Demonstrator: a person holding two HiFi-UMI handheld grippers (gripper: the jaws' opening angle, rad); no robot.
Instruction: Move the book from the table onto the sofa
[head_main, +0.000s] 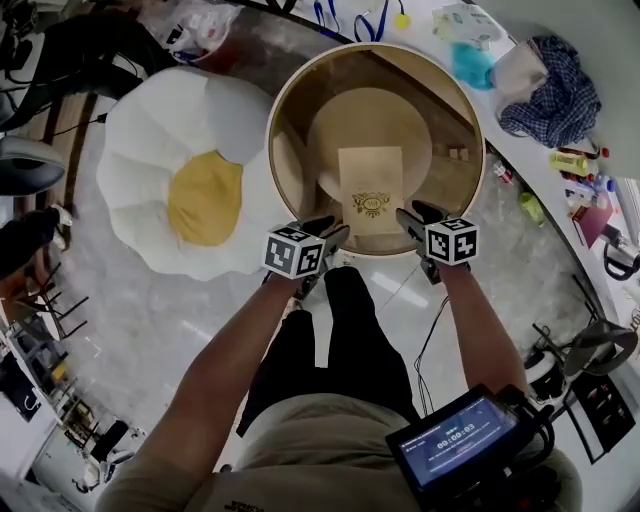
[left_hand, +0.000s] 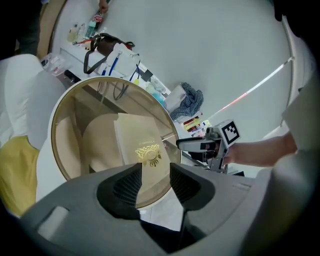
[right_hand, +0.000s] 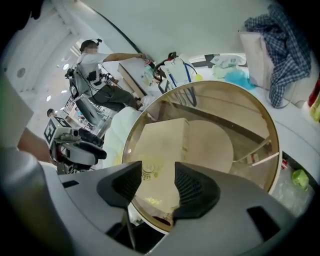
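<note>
A tan book (head_main: 372, 190) with a gold emblem lies flat on the round glass table (head_main: 272, 125) with a gold rim. My left gripper (head_main: 328, 230) hovers at the book's near left corner, my right gripper (head_main: 412, 216) at its near right corner. Both stand open with nothing between the pads. In the left gripper view the book (left_hand: 142, 142) lies just beyond the open jaws (left_hand: 152, 182). In the right gripper view the book (right_hand: 160, 145) lies past the open jaws (right_hand: 159, 185). The sofa (head_main: 200, 190), a white egg-shaped cushion with a yellow centre, sits left of the table.
A white counter along the right holds a checked cloth (head_main: 555, 90), a teal object (head_main: 470, 65) and small bottles (head_main: 570, 160). Cables run over the floor near the person's legs. A screen device (head_main: 460, 440) hangs at the waist. Another person (right_hand: 95, 75) works far off.
</note>
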